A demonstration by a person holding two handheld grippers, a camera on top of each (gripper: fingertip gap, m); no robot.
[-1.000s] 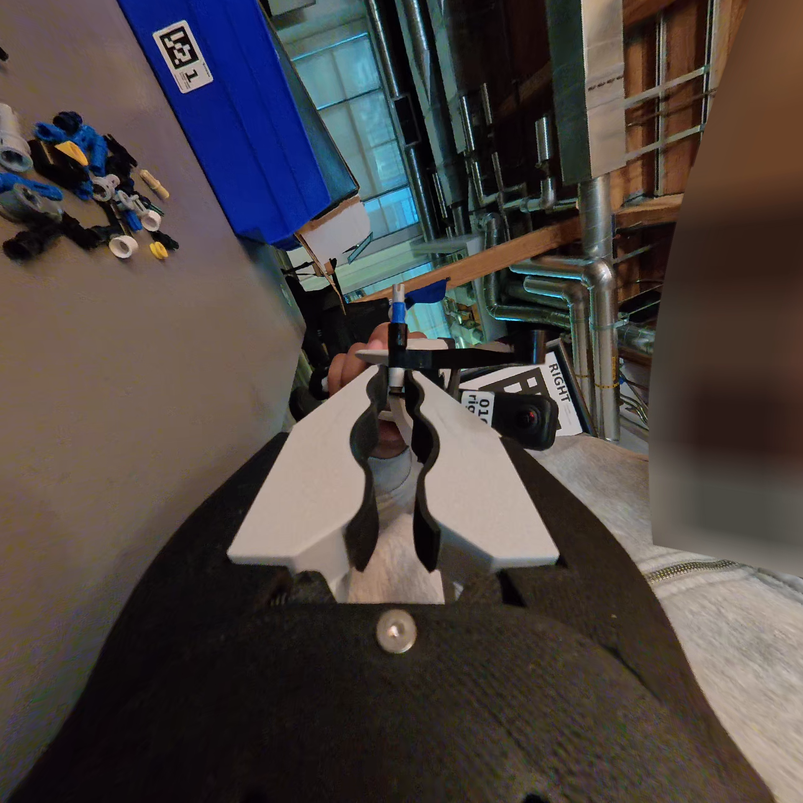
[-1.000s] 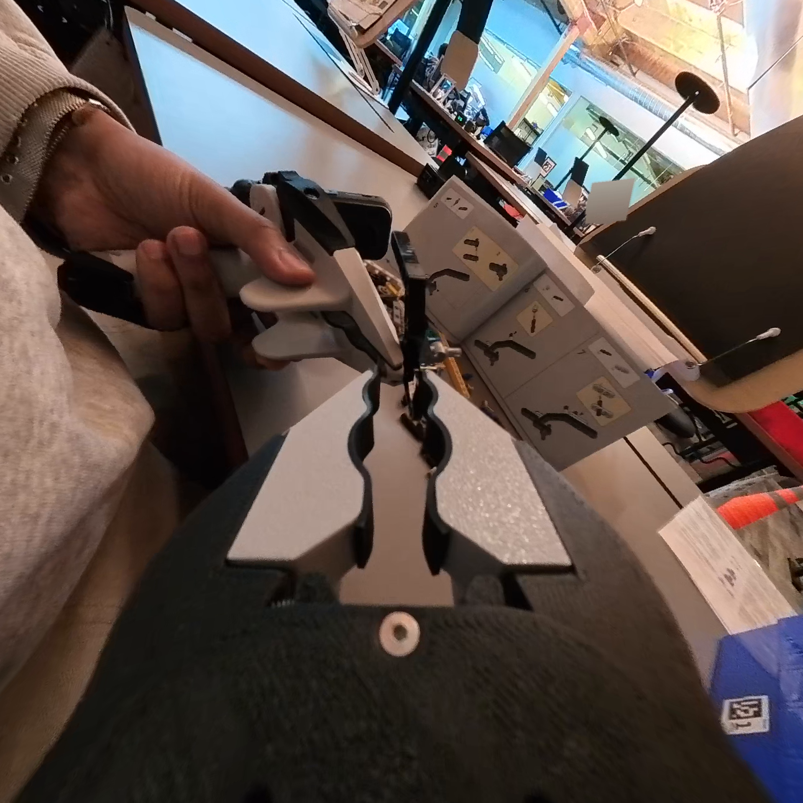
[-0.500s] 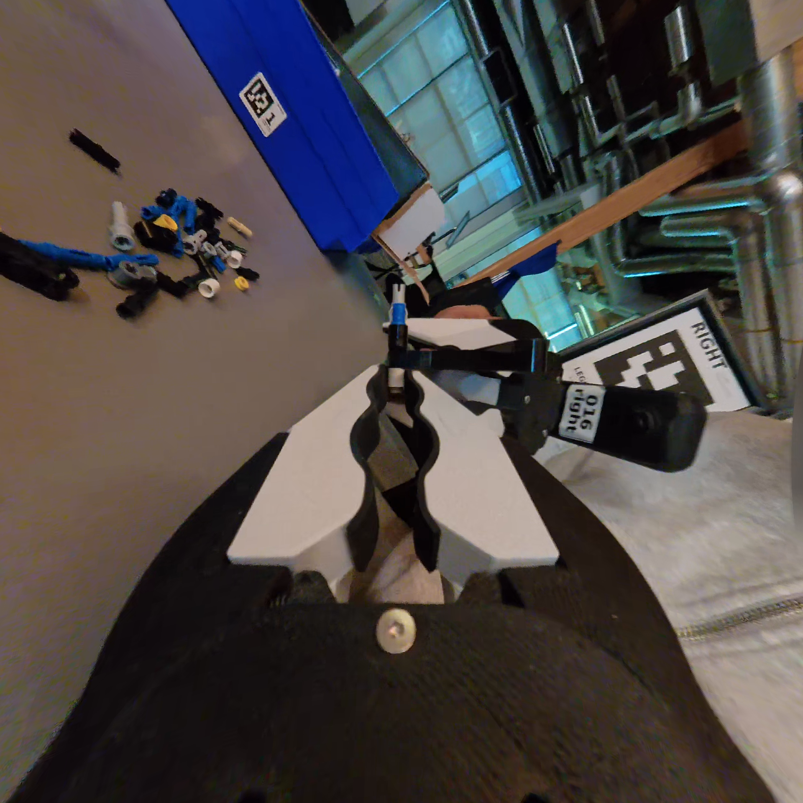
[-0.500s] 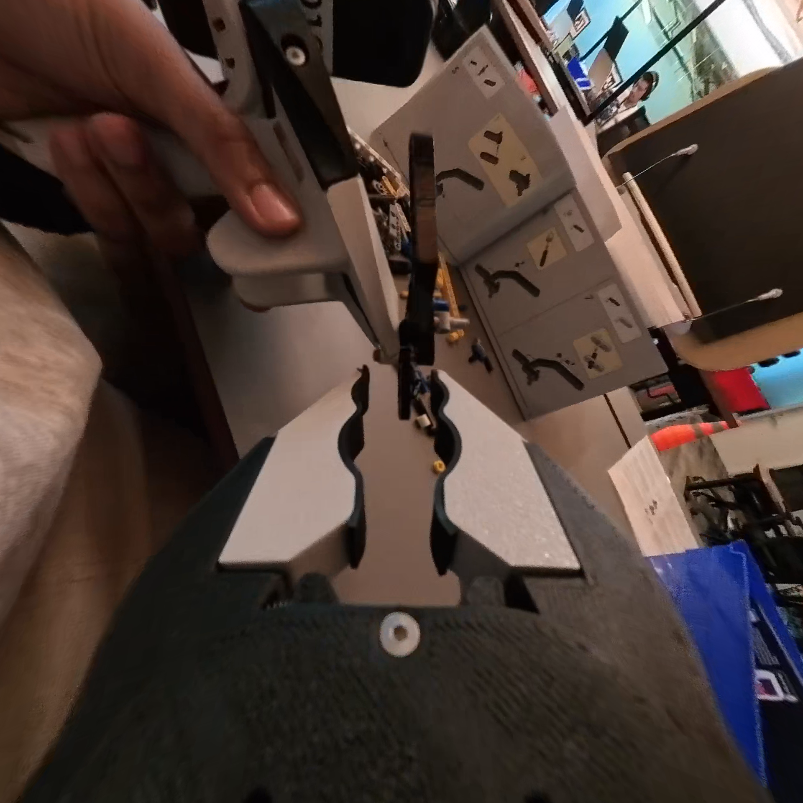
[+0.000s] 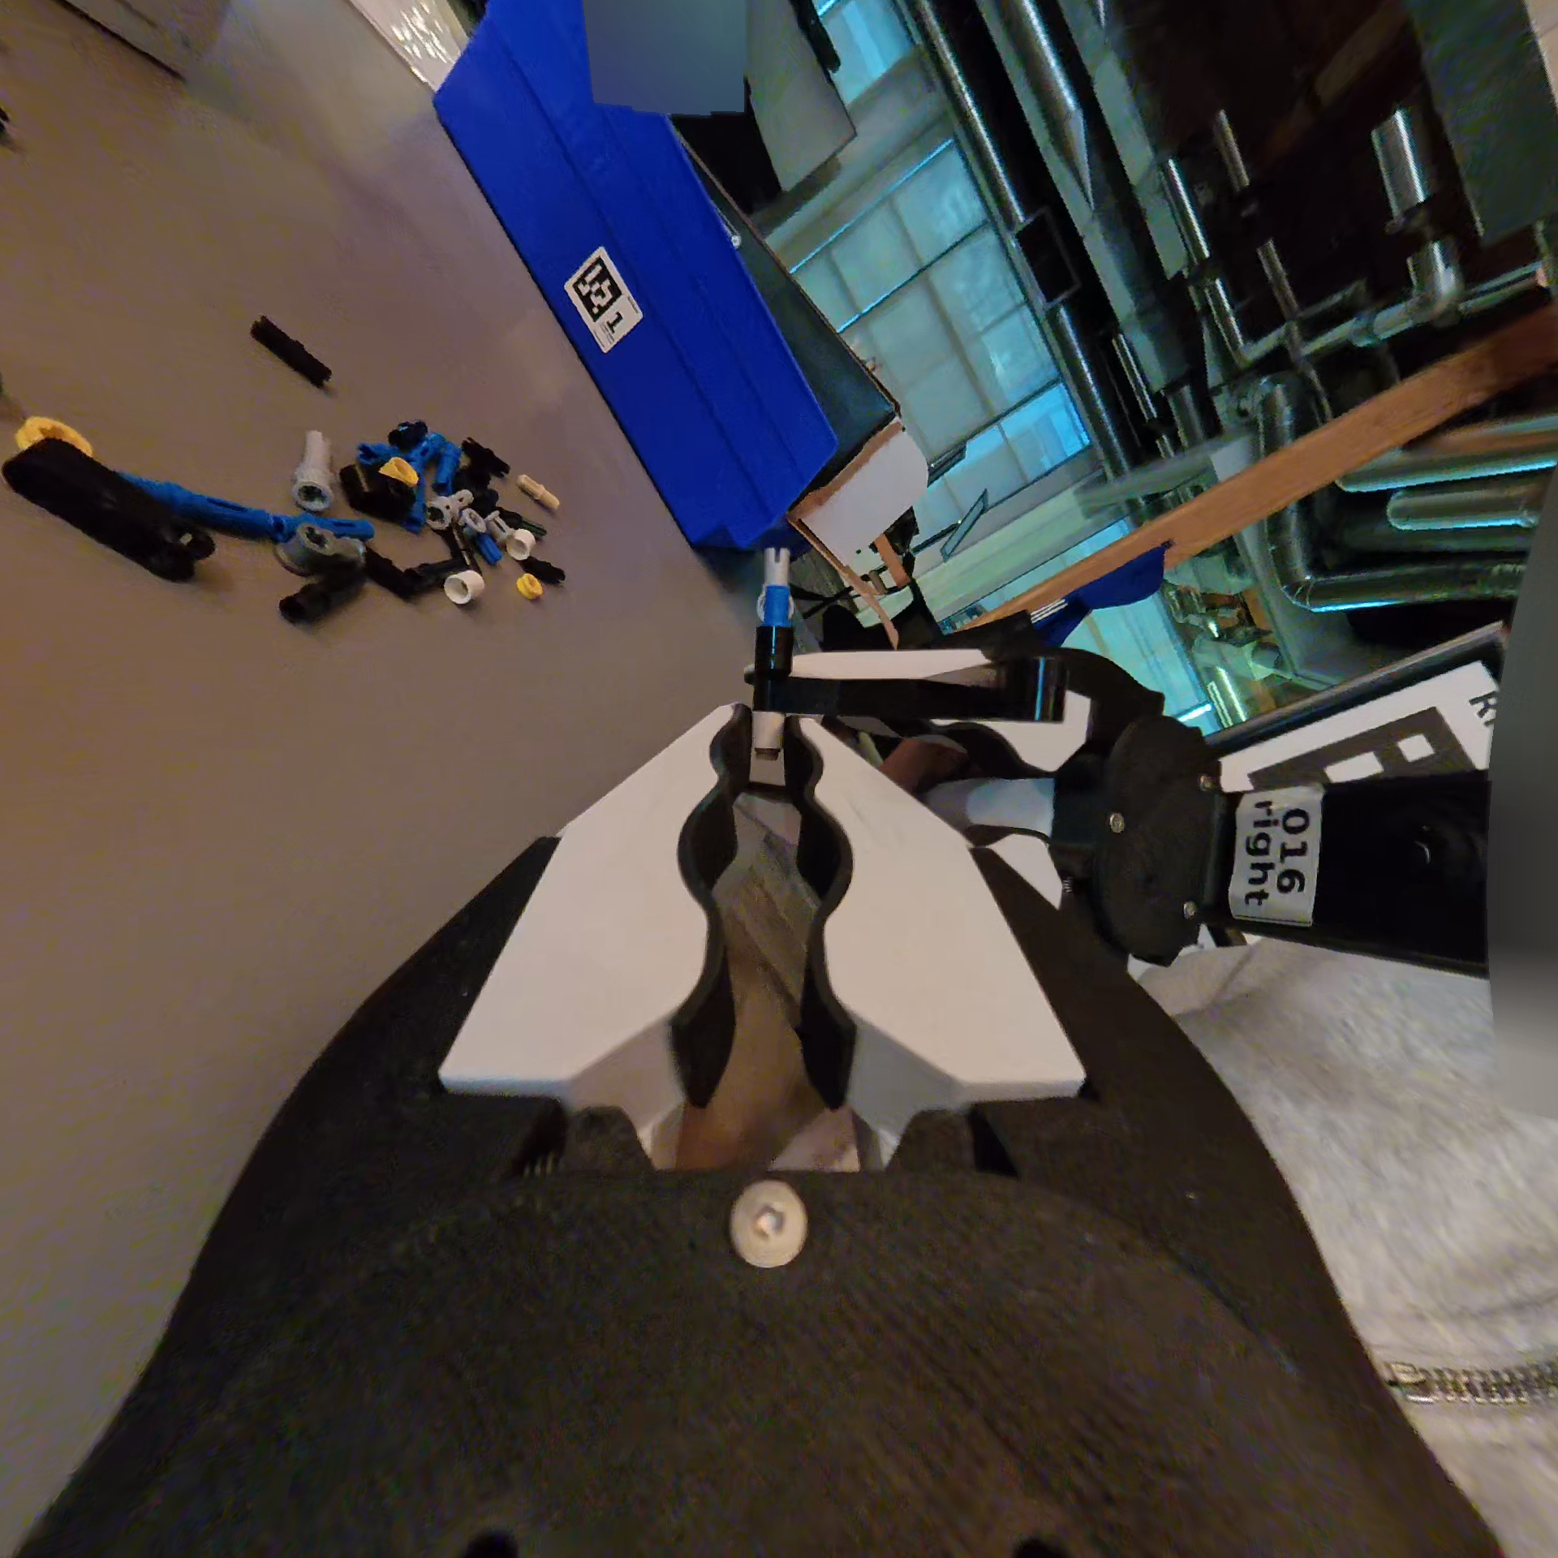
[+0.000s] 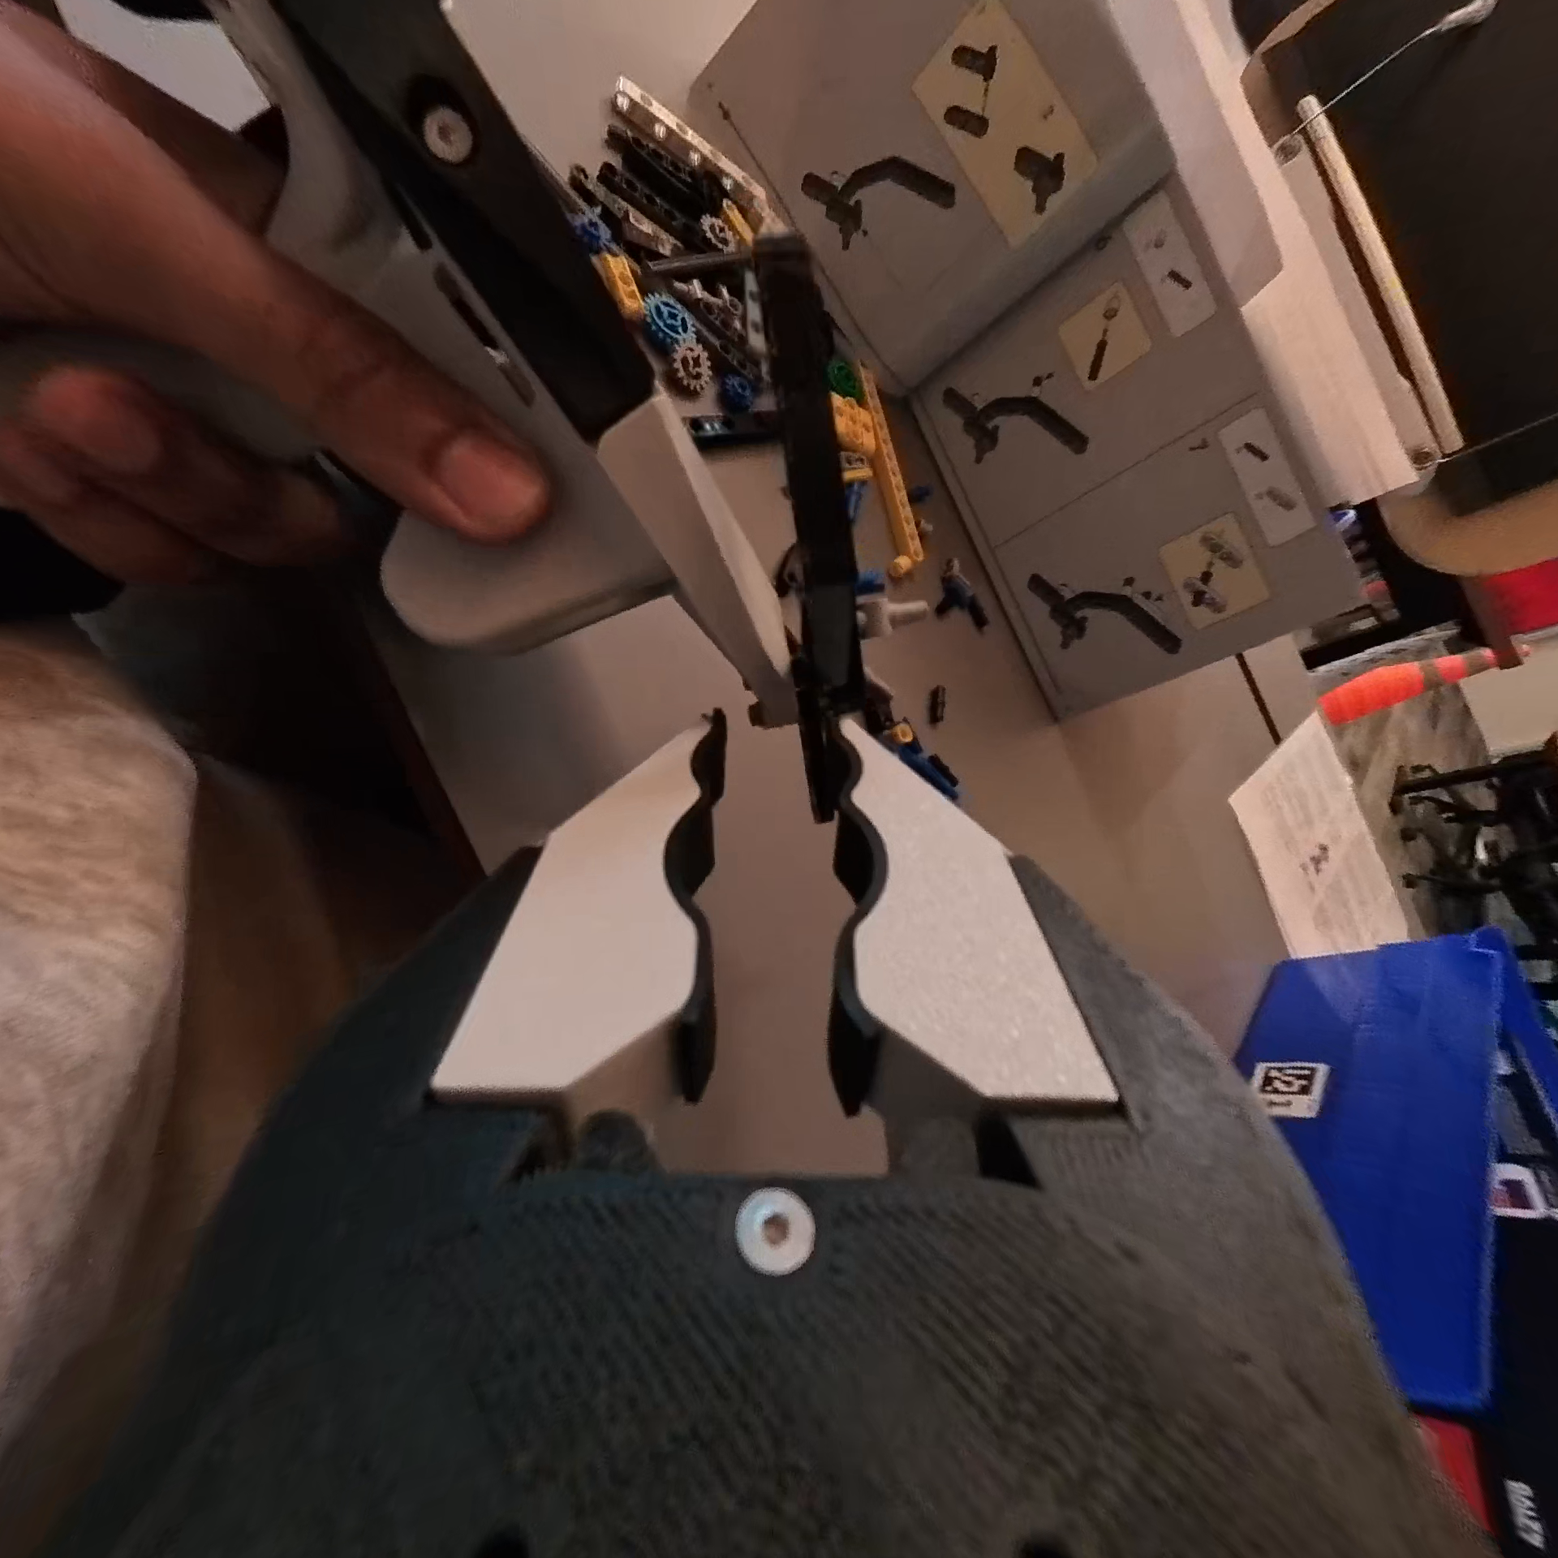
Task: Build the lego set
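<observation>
— Which step is this?

— Joining a pin to a black beam, I'd say. The left gripper is pinched narrow on the pale lower end of the pin. The pin's black, blue and white sections stick up through the hole at the beam's end.

— And the right gripper?

— Its jaws stand apart. In the right wrist view the beam lies against one pad only, with clear space to the other, so nothing there is clamped. It looks like a release or a change of grip.

— Where is the piece, then?

— In the air, not on the table. In the left wrist view it hangs just past the table's edge. The loose parts lie well apart from it on the table, beside the blue bin. More parts lie at the foot of the open booklet.

— So what does the next move call for?

— Only the left jaws carry the assembly, so they must keep their squeeze. The right gripper needs either to close squarely across the beam's flat sides or to back straight out without knocking it. A sideways nudge could twist the beam on the pin — I can't tell how fully the pin is seated.
</observation>
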